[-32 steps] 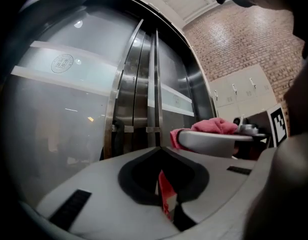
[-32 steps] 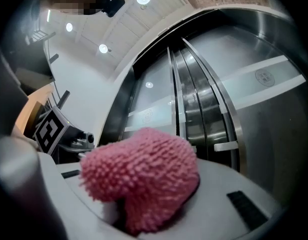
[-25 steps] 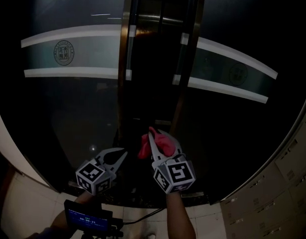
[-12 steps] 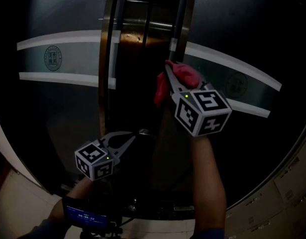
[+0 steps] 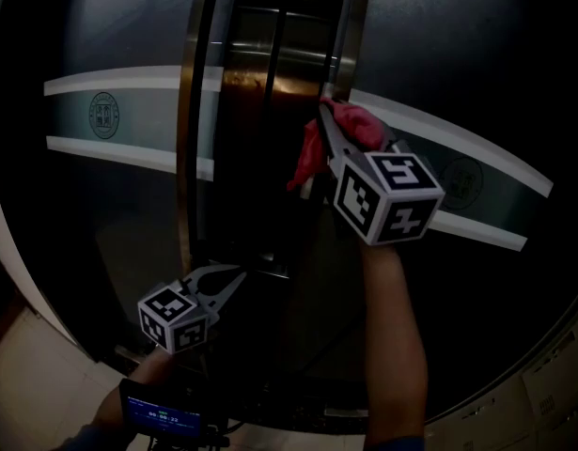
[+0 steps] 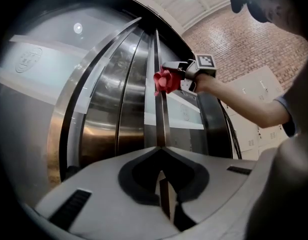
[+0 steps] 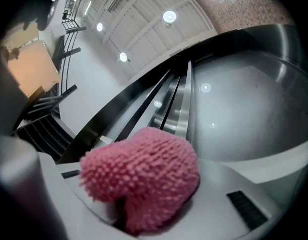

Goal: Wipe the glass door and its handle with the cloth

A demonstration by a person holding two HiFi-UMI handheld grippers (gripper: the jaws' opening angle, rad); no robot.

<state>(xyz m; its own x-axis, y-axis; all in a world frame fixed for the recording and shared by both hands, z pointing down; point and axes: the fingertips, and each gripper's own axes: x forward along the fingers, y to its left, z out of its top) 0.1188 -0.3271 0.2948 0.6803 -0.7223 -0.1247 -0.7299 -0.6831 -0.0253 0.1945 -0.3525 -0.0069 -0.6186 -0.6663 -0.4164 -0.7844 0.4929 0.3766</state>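
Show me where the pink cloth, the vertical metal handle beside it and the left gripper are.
pink cloth (image 5: 359, 126): head view, middle of the bunched part.
vertical metal handle (image 5: 354, 26): head view, bar above the cloth.
left gripper (image 5: 240, 272): head view, between its closed fingertips.

We record a pale tiled floor (image 5: 30, 383) at lower left. The dark glass door (image 5: 110, 214) stands directly on it, its base meeting the tiles.

Two tools: left tool (image 5: 234, 276) at 7 o'clock, right tool (image 5: 328, 120) at 1 o'clock. One cloth (image 5: 356, 126). Two glass doors, left door (image 5: 110, 214) and right door (image 5: 476, 83). Two emblems (image 5: 102, 114), one per door. Two handles (image 5: 189, 111). One screen (image 5: 166, 412) at 6 o'clock.
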